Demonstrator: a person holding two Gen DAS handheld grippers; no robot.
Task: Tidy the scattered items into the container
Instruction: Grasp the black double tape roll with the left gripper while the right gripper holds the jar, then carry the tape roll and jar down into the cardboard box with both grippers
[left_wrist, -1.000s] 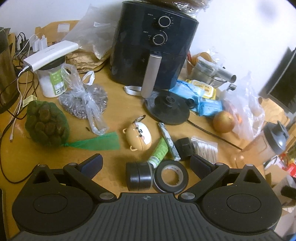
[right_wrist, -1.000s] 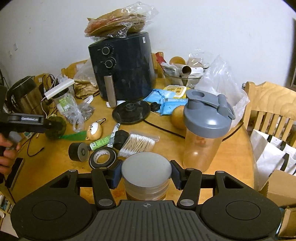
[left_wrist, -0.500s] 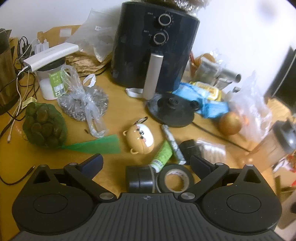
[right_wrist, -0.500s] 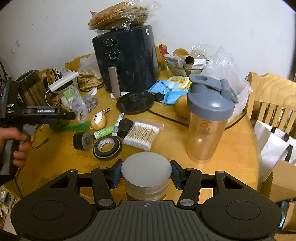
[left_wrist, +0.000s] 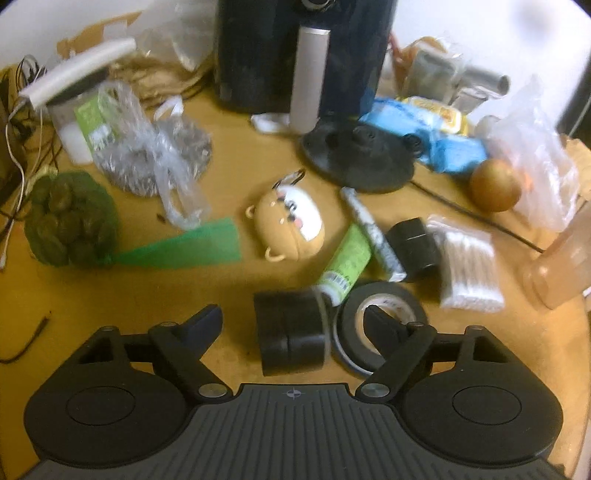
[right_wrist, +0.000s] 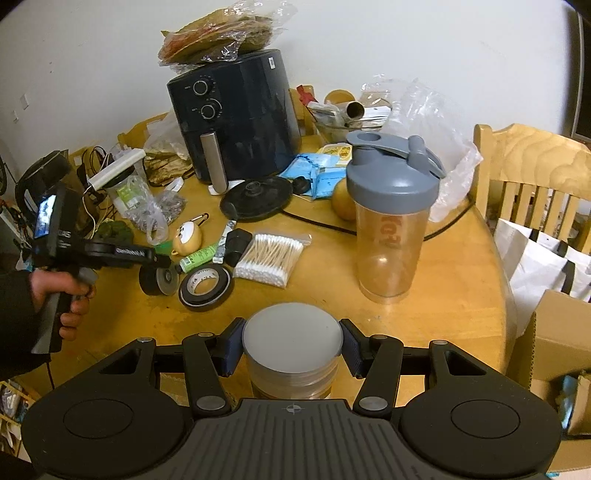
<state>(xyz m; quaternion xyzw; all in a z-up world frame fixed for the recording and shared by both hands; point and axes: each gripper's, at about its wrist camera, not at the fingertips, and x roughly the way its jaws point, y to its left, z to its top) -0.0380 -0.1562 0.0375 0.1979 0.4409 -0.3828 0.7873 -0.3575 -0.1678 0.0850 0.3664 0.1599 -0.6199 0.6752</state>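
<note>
My left gripper (left_wrist: 291, 319) is open, its fingers on either side of an upright black tape roll (left_wrist: 291, 332), with the right fingertip over a flat black tape roll (left_wrist: 380, 325). Beyond lie a green tube (left_wrist: 345, 267), a bear keychain (left_wrist: 286, 225), a black block (left_wrist: 415, 245) and a cotton swab pack (left_wrist: 469, 273). My right gripper (right_wrist: 291, 343) is shut on a round jar with a grey lid (right_wrist: 291, 336), low over the table's near edge. From the right wrist view I see the left gripper (right_wrist: 162, 260) at the upright roll (right_wrist: 157, 282).
A clear shaker bottle (right_wrist: 391, 214) stands right of the swabs (right_wrist: 271, 253). A dark air fryer (right_wrist: 236, 118), a kettle base (right_wrist: 256, 197), bags and cables crowd the back of the wooden table (right_wrist: 436, 317). A chair (right_wrist: 535, 173), white bag and cardboard box (right_wrist: 554, 332) are at right.
My left gripper has moved forward and down, so the upright tape roll now lies between its fingers. My right gripper, still holding the jar, has drawn back a little.
</note>
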